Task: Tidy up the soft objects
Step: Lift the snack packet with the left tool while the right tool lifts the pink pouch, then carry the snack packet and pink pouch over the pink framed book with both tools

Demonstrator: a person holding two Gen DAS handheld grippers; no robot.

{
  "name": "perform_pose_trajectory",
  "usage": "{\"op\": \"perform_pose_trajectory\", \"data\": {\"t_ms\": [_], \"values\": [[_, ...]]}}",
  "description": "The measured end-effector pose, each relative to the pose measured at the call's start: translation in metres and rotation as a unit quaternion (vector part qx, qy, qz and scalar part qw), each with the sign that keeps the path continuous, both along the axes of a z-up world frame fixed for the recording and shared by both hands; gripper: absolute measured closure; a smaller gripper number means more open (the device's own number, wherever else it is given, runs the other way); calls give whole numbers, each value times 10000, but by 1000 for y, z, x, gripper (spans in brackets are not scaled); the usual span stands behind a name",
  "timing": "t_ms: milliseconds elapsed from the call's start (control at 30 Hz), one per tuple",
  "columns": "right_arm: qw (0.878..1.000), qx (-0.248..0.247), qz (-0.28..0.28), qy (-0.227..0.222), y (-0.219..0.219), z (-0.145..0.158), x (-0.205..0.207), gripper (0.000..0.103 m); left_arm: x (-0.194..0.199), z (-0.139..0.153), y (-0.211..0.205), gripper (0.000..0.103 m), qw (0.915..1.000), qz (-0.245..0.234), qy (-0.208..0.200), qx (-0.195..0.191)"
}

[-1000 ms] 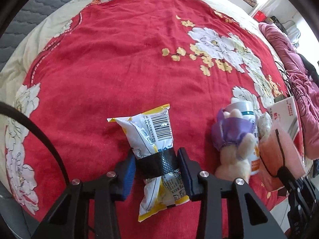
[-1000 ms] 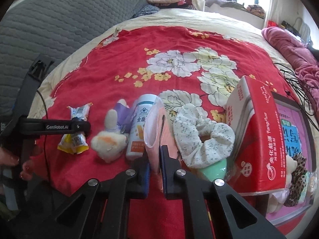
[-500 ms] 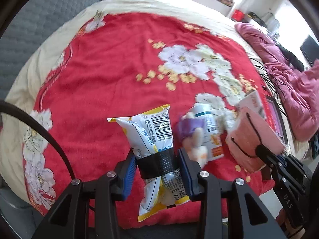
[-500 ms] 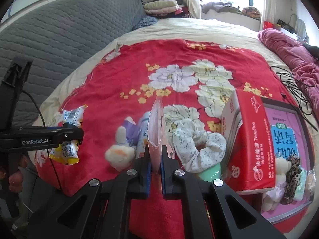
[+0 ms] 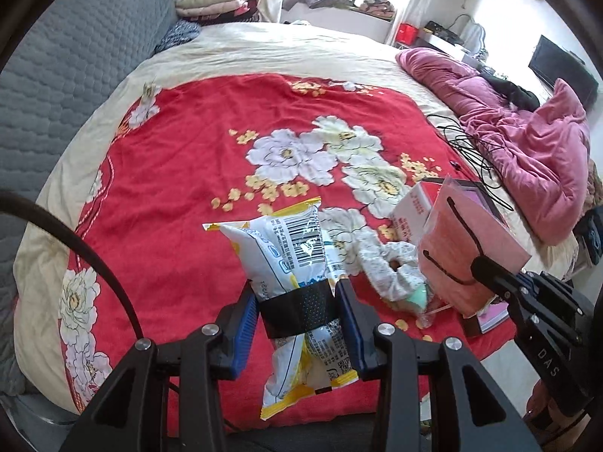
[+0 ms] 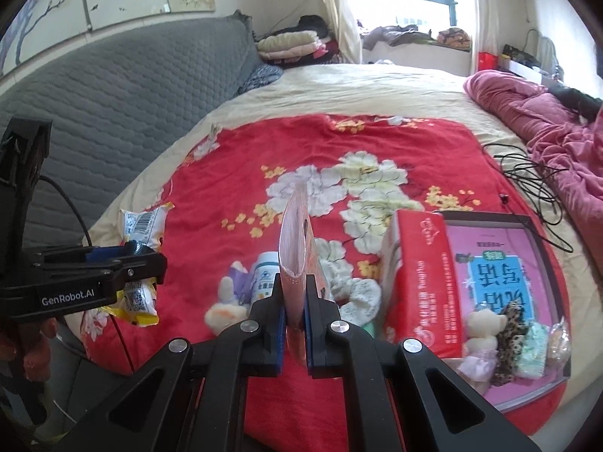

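My left gripper [image 5: 297, 310] is shut on a white and yellow snack packet [image 5: 290, 248] with a black band, held above the red floral blanket [image 5: 188, 158]. The same packet [image 6: 141, 226] shows at the left of the right wrist view. My right gripper [image 6: 294, 310] is shut on the edge of a flat pink bag [image 6: 296, 241], lifted upright; the pink bag [image 5: 467, 252] appears broadside in the left wrist view. Below lie a white floral scrunchie [image 5: 384, 263], a plush rabbit [image 6: 226, 301] and a white bottle [image 6: 265, 282].
A red tissue box [image 6: 422, 275] stands beside a pink-lined tray [image 6: 490, 263] holding small plush toys and scrunchies. Black cables [image 6: 535, 177] and a pink quilt [image 5: 520, 143] lie at the right. A grey headboard [image 6: 113, 105] runs along the left. A person's hand [image 6: 34, 350] holds the left gripper.
Both grippers have risen from the bed with their loads. The pink bag has come off the blanket, and both views have tilted up, showing more of the room.
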State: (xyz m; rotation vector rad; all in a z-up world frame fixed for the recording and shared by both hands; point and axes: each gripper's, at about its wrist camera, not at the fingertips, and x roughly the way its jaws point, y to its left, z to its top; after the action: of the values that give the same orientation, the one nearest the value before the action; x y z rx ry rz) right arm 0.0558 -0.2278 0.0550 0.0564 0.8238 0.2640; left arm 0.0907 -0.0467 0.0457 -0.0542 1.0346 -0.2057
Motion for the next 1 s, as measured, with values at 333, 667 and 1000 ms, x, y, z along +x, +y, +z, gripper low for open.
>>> {"op": "perform_pose_trajectory", "data": {"t_ms": [333, 667, 1000], "values": [[9996, 91, -213, -154, -24, 21, -16, 95, -14, 18, -33, 62, 9994, -308, -159, -3], [9983, 140, -470, -300, -53, 36, -31, 95, -23, 27, -75, 62, 9975, -660, -238, 23], [9945, 199, -967, -361, -104, 44, -40, 96, -27, 27, -118, 62, 9953, -949, -216, 16]]}}
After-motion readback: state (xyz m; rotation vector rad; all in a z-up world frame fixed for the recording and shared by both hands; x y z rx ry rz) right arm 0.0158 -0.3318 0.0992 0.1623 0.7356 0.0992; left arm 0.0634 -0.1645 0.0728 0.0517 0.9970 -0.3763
